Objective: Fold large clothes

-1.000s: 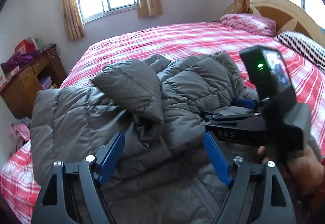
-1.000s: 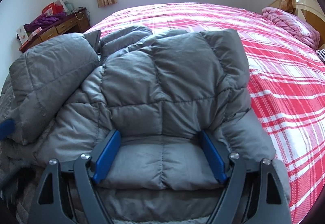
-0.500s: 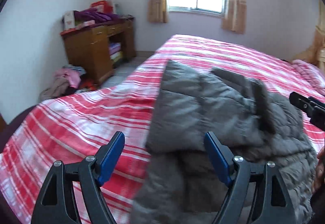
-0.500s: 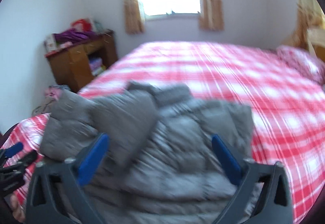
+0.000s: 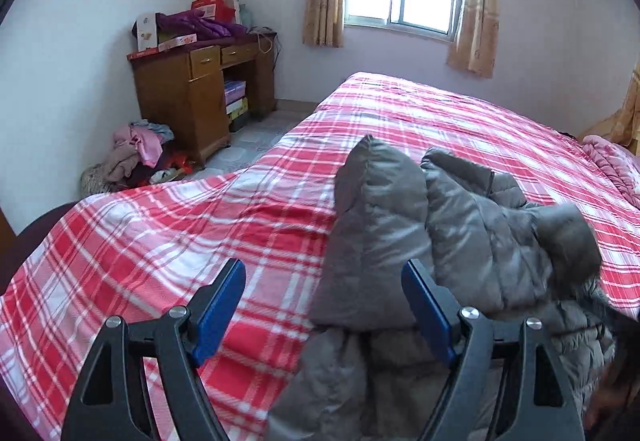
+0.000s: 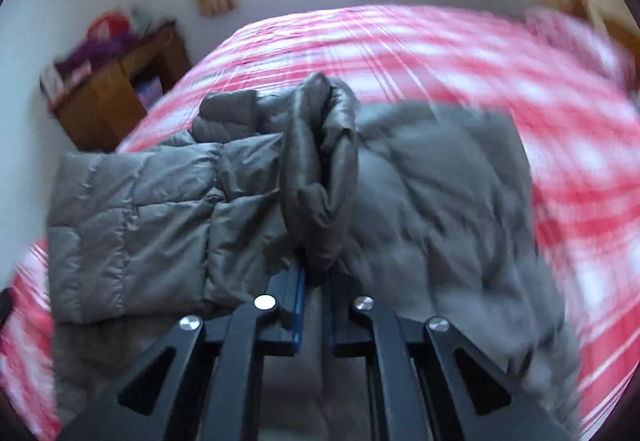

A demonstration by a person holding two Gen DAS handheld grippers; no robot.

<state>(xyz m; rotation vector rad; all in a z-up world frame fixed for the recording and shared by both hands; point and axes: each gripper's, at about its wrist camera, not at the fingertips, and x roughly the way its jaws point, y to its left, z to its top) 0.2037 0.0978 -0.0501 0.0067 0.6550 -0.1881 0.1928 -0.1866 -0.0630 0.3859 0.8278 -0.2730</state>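
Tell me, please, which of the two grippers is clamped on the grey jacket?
The right gripper: its blue pads are pinched shut on a fold of the grey jacket, while the left gripper stands wide open.

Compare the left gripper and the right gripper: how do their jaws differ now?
The left gripper has its jaws wide apart; the right gripper has them shut. The left grips nothing, with only an edge of the jacket lying between them; the right pinches a fold of it. Both have blue pads.
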